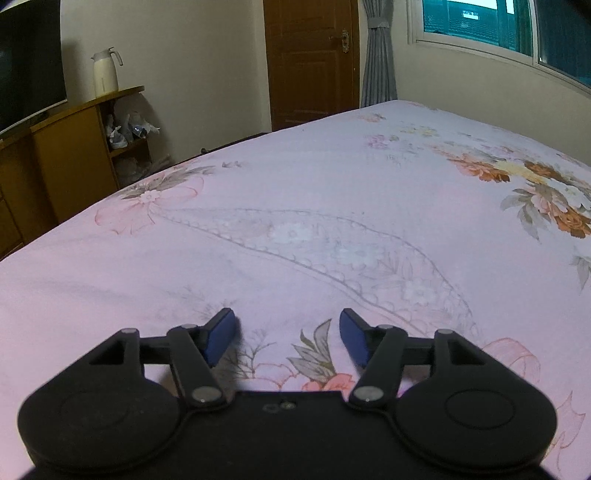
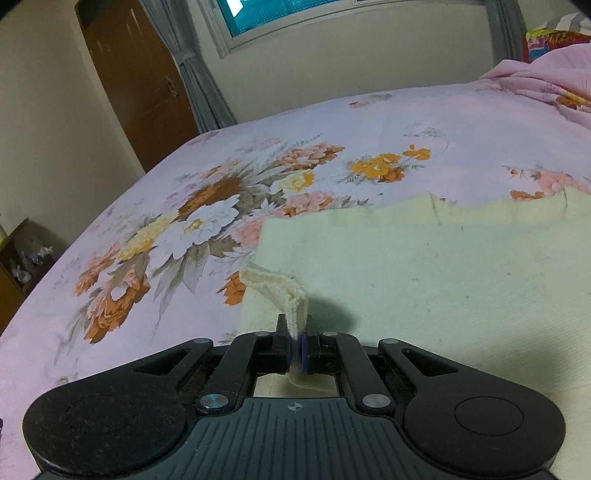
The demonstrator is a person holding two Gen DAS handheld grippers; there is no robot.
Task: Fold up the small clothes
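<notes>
Pinching a corner flap of the cream garment [image 2: 424, 280], right gripper [image 2: 295, 350] fingers clamped tight on it, likely to drag the fold across; garment lies flat on the bed [image 2: 332, 122], lower right of frame; left gripper [image 1: 287, 334] fingers wide, empty, over bare sheet, free to pin

The garment [image 2: 424, 280] lies flat on the bed [image 2: 369, 122], with the door [image 2: 136, 81] beyond the bed's far edge.

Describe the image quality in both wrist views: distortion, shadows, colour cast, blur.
Left wrist view: fisheye bends the bed edge and door; dim light, pinkish cast, dark corners. Right wrist view: same curvature on the window; the right gripper casts a soft shadow on the cream garment; far background slightly soft.
</notes>
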